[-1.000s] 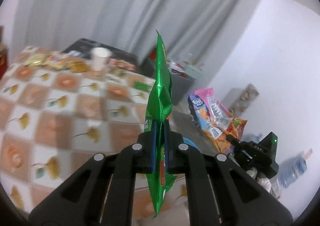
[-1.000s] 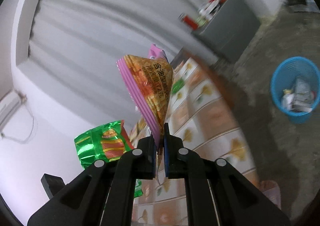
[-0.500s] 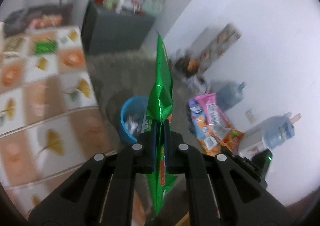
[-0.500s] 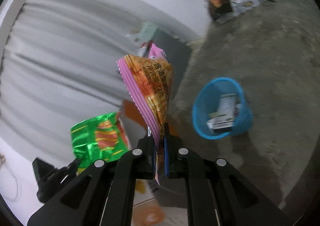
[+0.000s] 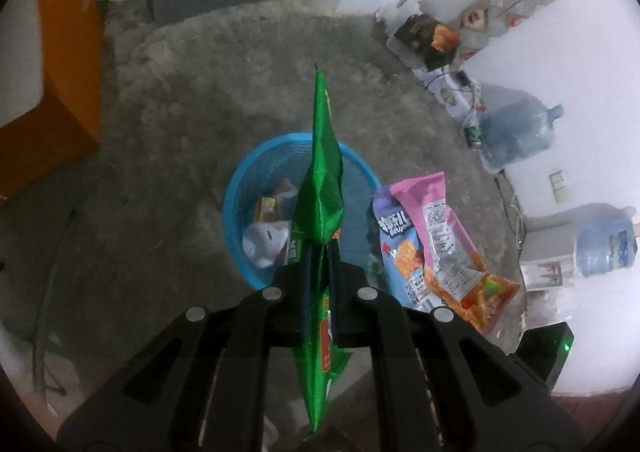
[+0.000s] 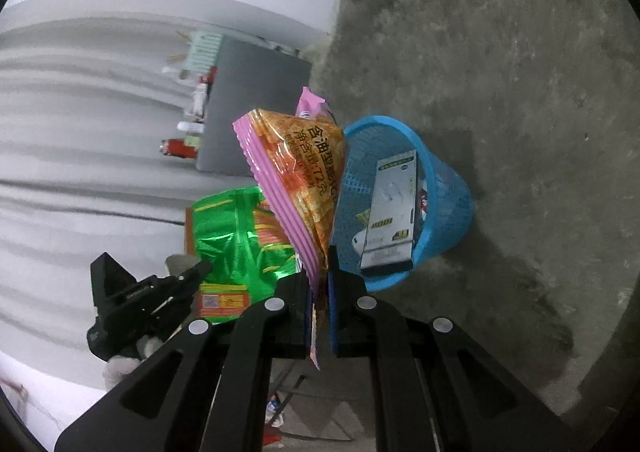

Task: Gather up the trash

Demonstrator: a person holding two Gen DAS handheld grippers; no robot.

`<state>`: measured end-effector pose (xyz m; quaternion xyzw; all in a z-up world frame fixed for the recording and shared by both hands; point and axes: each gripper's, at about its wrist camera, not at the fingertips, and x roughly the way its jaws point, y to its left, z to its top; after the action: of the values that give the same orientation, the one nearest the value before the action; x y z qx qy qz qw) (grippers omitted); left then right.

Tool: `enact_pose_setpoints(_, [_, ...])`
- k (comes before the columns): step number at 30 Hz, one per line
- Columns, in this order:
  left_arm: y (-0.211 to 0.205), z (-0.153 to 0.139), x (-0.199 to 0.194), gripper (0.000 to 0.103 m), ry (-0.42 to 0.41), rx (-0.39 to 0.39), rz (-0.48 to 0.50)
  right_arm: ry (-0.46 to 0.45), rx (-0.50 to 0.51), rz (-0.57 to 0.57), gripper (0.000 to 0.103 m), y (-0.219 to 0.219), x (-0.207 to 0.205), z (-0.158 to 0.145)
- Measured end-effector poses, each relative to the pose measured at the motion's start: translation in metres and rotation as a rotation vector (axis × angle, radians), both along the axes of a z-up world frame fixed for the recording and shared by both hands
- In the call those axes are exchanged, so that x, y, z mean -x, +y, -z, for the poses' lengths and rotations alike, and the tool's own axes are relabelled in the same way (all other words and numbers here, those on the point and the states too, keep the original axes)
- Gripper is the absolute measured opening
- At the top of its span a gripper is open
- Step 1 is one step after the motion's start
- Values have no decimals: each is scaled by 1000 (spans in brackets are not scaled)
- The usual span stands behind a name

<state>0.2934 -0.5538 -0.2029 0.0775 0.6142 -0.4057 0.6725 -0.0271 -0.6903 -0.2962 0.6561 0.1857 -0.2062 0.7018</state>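
My left gripper [image 5: 319, 252] is shut on a green foil snack bag [image 5: 322, 188], held edge-on above a blue mesh bin [image 5: 240, 188] on the concrete floor. The bin holds a box and white wrappers. My right gripper [image 6: 319, 264] is shut on a pink and orange snack bag [image 6: 304, 172], held just left of the same blue bin [image 6: 444, 180]. In the left wrist view that pink bag [image 5: 436, 244] hangs right of the bin. In the right wrist view the green bag [image 6: 236, 236] and the left gripper [image 6: 200, 268] show at left.
A grey cabinet [image 6: 248, 108] with bottles on top stands by the curtain. An orange-edged table side [image 5: 68, 64] is at the left. Water jugs [image 5: 516, 132] and boxes [image 5: 492, 4] line the white wall at the right.
Both grippers swung away from the table and down toward the floor. The blue bin now lies right under the green bag and close beside the pink bag.
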Motion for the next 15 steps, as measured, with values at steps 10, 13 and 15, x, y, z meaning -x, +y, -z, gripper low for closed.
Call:
enact_pose_setpoints(10, [-36, 79, -38, 38, 27, -116, -63, 328, -25, -104, 47, -37, -79, 84])
enact_pose_setpoints(13, [-33, 73, -34, 38, 28, -96, -54, 331, 4, -109, 48, -31, -76, 77])
enact_pose_setpoints(15, [-28, 66, -34, 39, 25, -82, -57, 346, 46, -109, 49, -25, -71, 65])
